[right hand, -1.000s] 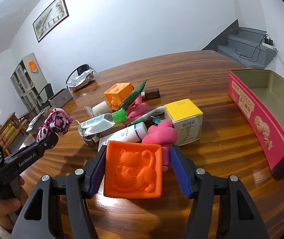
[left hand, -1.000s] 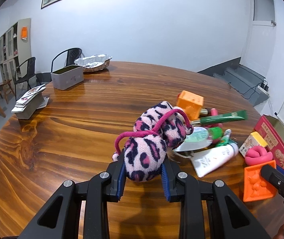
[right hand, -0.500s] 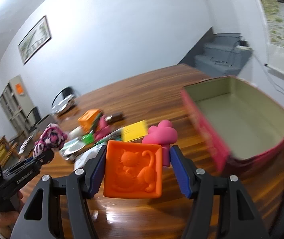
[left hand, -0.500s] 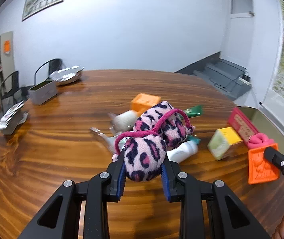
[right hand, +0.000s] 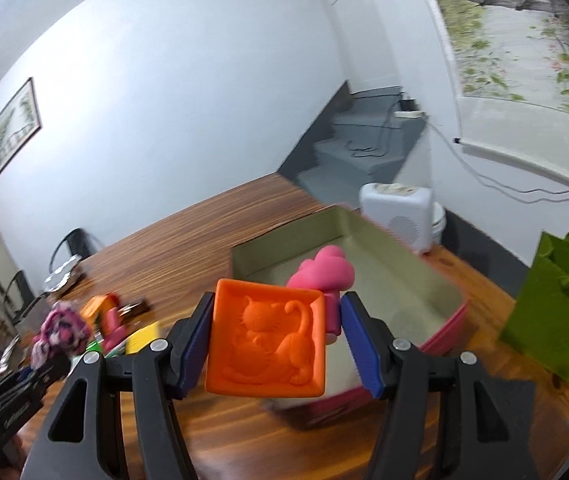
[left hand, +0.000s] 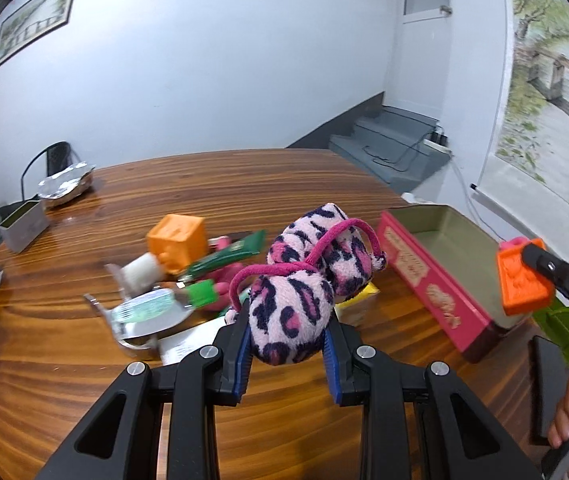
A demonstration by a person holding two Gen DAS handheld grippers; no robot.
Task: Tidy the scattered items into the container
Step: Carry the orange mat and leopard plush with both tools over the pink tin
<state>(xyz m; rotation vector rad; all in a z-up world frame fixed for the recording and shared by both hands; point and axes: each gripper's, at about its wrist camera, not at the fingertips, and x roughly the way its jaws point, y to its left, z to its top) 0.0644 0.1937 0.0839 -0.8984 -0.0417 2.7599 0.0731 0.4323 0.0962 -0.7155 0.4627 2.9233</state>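
Note:
My left gripper (left hand: 288, 354) is shut on a pink leopard-print plush toy (left hand: 304, 288) and holds it above the wooden table, over the pile of items. My right gripper (right hand: 274, 346) is shut on an orange cat-relief block (right hand: 266, 346) together with a pink toy (right hand: 326, 276), held above the near end of the pink tin (right hand: 384, 276), whose beige inside is empty. The tin (left hand: 432, 276) lies right of the plush in the left wrist view, with the orange block (left hand: 524, 280) over its near right end. The plush (right hand: 60, 328) shows at the left in the right wrist view.
On the table lie an orange cube (left hand: 178, 240), a green tube (left hand: 224, 256), a green-capped bottle (left hand: 156, 306), a white tube (left hand: 188, 342) and a yellow box (left hand: 358, 300). A green bag (right hand: 556, 312) stands right of the tin. A grey tin (left hand: 24, 226) and foil tray (left hand: 64, 186) sit far left.
Both grippers have swung to the right with their loads. The right gripper has carried the orange block and pink toy from the pile to above the tin.

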